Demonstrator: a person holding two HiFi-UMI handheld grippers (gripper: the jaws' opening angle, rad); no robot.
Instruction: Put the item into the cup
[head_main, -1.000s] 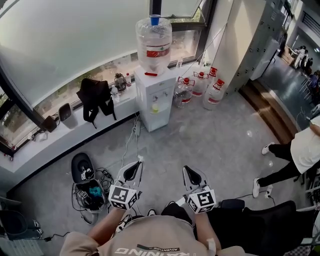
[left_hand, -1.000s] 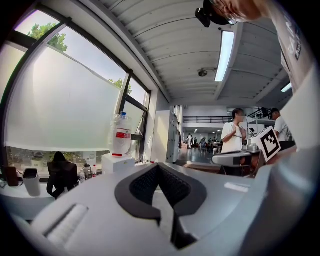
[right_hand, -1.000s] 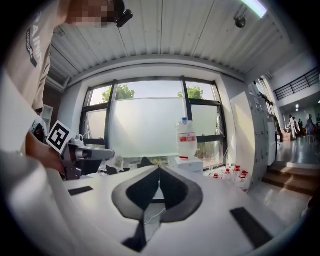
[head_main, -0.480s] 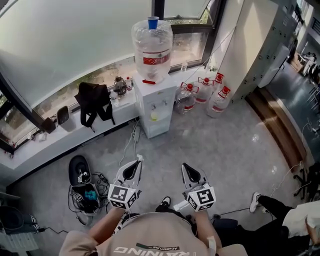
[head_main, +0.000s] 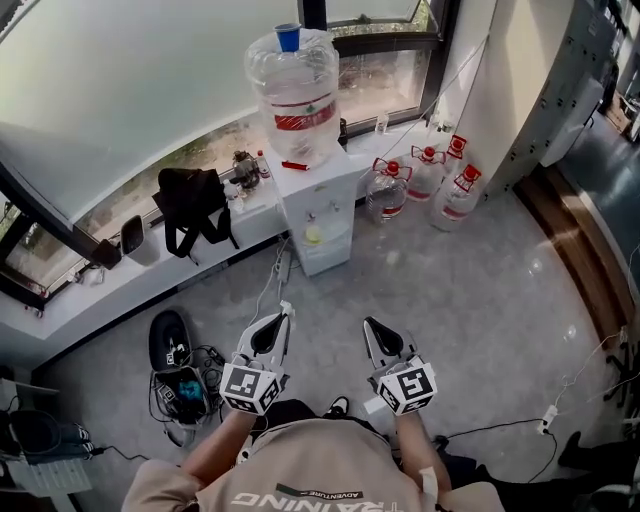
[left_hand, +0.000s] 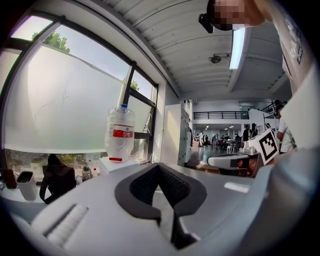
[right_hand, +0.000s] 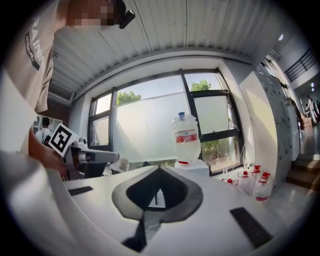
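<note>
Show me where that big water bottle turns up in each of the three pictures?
Head view: the bottle is at top centre, seen from above.
Left gripper view: left of centre, at mid height.
Right gripper view: just right of centre, at mid height.
Shared landmark: the white dispenser that the bottle stands on.

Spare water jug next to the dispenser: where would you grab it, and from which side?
Take the jug by the red handle at its neck, coming straight down from above. It stands upright on the floor with the handle on top, and its round body looks too wide for two jaws. The dispenser stands close on one side, so a side approach seems cramped.
</note>
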